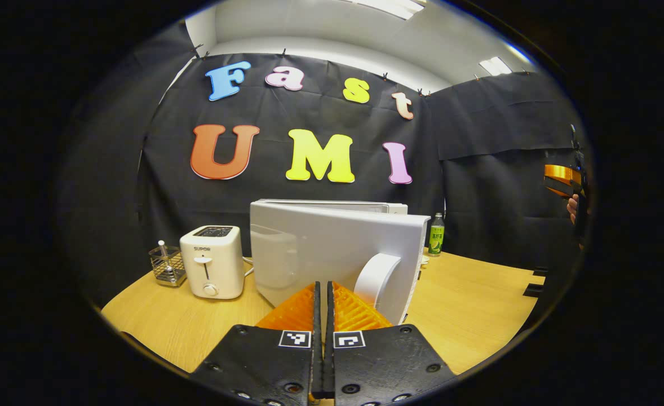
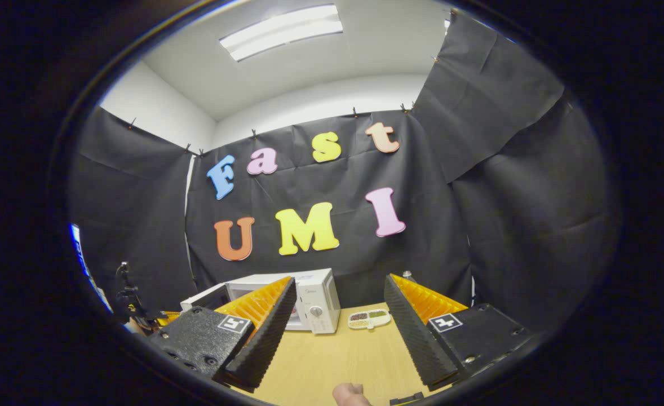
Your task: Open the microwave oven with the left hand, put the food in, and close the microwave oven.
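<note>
Left gripper view: left gripper (image 1: 323, 293) jaws closed, microwave door (image 1: 332, 248) ajar.

Staged recording booth, not a real kitchen: black cloth wall (image 2: 321, 186) pinned up, white ceiling with a strip light (image 2: 281, 31). Wooden table (image 1: 467, 304) holds kitchen props: microwave (image 2: 315, 304), toaster (image 1: 212, 260) and wire basket (image 1: 167, 265) far left, green bottle (image 1: 436, 234) far right.
</note>
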{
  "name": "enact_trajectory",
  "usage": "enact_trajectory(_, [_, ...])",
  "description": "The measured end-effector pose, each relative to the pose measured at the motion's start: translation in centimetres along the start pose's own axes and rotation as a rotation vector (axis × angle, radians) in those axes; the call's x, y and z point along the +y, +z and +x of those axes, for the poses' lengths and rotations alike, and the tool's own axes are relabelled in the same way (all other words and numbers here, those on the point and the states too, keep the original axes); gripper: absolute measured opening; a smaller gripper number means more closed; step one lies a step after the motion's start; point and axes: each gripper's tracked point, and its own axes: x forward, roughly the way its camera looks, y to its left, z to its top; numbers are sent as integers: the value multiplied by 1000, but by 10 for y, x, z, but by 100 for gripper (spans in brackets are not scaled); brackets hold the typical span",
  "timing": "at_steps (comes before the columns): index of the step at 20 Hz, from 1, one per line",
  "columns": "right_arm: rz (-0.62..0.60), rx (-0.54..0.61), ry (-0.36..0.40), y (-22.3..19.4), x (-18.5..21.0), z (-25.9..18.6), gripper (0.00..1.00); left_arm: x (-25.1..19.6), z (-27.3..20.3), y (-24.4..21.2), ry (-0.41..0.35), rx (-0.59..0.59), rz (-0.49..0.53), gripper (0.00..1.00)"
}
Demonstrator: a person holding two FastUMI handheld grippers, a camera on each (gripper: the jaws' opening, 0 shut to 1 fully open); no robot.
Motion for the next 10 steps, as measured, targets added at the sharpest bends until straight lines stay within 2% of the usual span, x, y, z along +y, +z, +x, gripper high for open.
enact_trajectory(7, [2,21,-4,-9,-9,4,90,-46,63,1,-93,16,-17,0])
enact_trajectory(8, [2,24,-5,-11,-10,5,99,-52,72,0,-101,19,-15,0])
enact_trajectory(9, [3,26,-6,-12,-11,7,90,-57,81,-2,-106,23,-15,0])
enact_trajectory(10, [4,29,-4,-13,-11,9,90,-61,89,-3,-108,29,-16,0])
